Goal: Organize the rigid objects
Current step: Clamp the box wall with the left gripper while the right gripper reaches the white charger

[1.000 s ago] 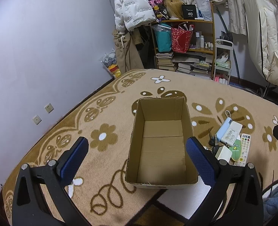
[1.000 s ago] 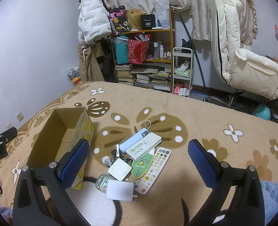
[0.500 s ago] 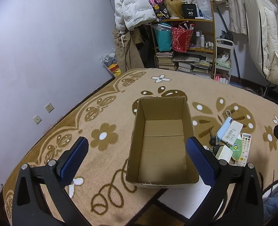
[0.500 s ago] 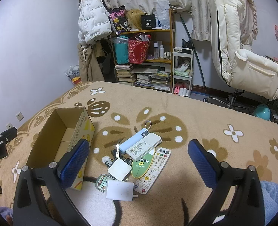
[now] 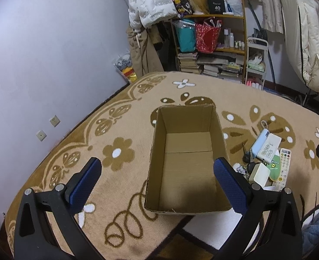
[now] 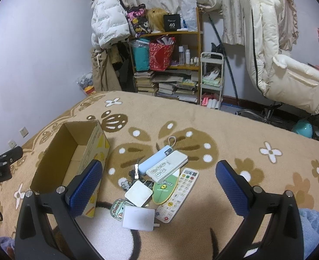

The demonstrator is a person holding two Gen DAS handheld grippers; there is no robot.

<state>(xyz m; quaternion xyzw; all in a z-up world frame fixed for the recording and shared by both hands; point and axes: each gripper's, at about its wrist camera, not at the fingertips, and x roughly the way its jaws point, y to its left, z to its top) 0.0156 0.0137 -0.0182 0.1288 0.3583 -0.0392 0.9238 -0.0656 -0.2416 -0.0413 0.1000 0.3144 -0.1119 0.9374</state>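
On the floral carpet [image 6: 235, 134] stands an open cardboard box [image 5: 187, 160], nothing visible inside it, with the left tool [image 5: 157, 179] held above its near end, fingers spread wide and gripping nothing. Just beside the box, on its right, lies a small heap of rigid things: a pale blue power bank [image 6: 155, 161] touching a white power strip [image 6: 167, 166], a white remote control [image 6: 178, 195] with coloured buttons, a green oval card [image 6: 165, 189] partly under the strip, a white square charger [image 6: 138, 193] and a white flat adapter [image 6: 138, 216] nearest the camera (some keys peek out between them). Over this heap hangs the right tool [image 6: 159, 182], likewise wide apart and empty. Behind, a cluttered bookshelf [image 6: 170, 65] stands against the wall.
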